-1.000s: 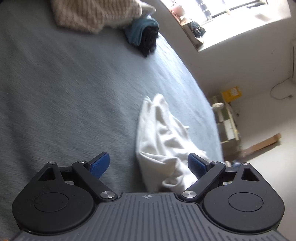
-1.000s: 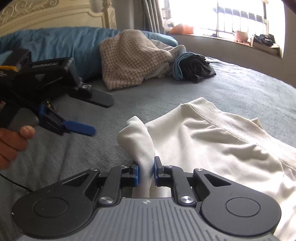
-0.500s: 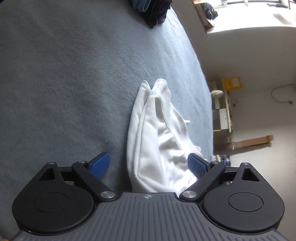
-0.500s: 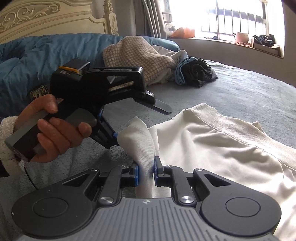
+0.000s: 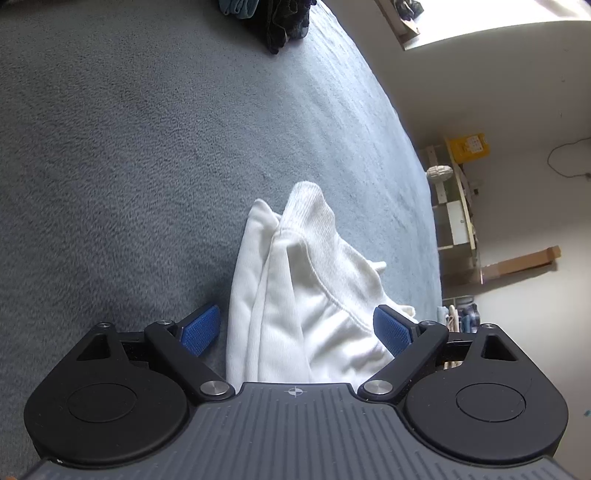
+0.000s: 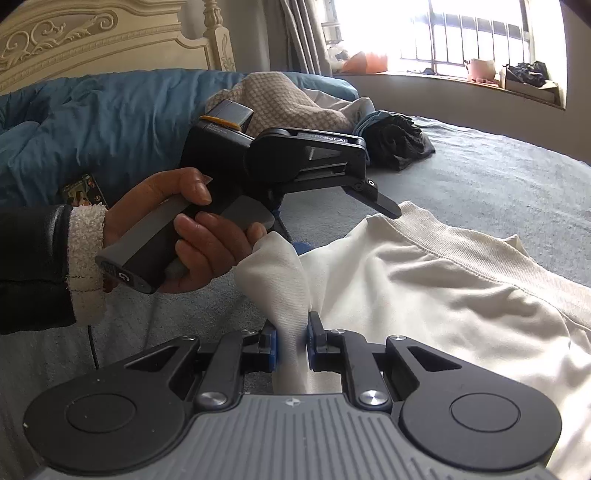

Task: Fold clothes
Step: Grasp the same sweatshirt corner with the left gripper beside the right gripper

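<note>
Left wrist view: left gripper (image 5: 295,328) jaws spread wide, blue pads (image 5: 201,329) on either side of a bunched edge of the white garment (image 5: 295,295), neither pad pressing it. Garment's ribbed hem stands up ahead of the jaws on the grey-blue bedspread (image 5: 129,166). Dark clothes pile (image 5: 284,22) at top edge, shelf unit (image 5: 454,206) against the wall to the right. Right wrist view: right gripper (image 6: 291,345) jaws narrow, clamped on a raised fold of the white garment (image 6: 424,288), rest of it spread flat to the right on the bedspread (image 6: 498,177). Person's left hand (image 6: 184,229) grips the left gripper (image 6: 332,155) handle, its upper finger over the garment's ribbed edge, lower finger hidden behind the fold. Sleeve with fleecy cuff (image 6: 86,258) at left. Behind: blue duvet (image 6: 92,118), checked beige cloth (image 6: 280,99), dark clothes (image 6: 399,140), cream headboard (image 6: 92,33), barred window (image 6: 461,33).
</note>
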The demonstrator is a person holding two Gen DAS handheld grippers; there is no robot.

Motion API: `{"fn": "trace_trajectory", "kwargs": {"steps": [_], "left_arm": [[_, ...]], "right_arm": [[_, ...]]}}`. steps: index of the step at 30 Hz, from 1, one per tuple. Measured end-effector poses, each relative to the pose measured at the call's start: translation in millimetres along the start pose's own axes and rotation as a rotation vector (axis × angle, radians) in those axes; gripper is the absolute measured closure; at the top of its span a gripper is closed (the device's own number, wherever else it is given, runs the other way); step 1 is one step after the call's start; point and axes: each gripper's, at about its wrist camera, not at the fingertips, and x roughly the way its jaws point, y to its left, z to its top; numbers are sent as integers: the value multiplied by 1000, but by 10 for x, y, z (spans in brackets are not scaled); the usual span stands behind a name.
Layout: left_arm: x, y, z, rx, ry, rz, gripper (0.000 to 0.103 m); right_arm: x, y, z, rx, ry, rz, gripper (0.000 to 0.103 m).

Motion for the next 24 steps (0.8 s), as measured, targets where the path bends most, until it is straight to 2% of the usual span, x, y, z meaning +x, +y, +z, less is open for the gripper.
{"fn": "trace_trajectory", "kwargs": {"steps": [2,5,7,12,17,21,24], "left_arm": [[19,-8,26,4,-1,5,18],[25,-26,40,23,-12,18,30],[20,-32,44,32,-21,28,44],[39,-7,37,26,-34,34,58],[83,20,48,-1,-48,29,63],[45,14,33,1,-58,59,84],[-3,2,18,-2,-69,73,90]], "right_arm": [[1,-3,-1,3,0,3,87],[-4,-14,0,14,-2,8,87],[-8,-27,-4,24,-5,13,87],[-29,-40,-9,34,-14,23,87],[-43,-74,-16,58,-21,32,87],[-60,-129,-15,96,-26,30,87],[-96,-172,-5,111,-37,30,87]]}}
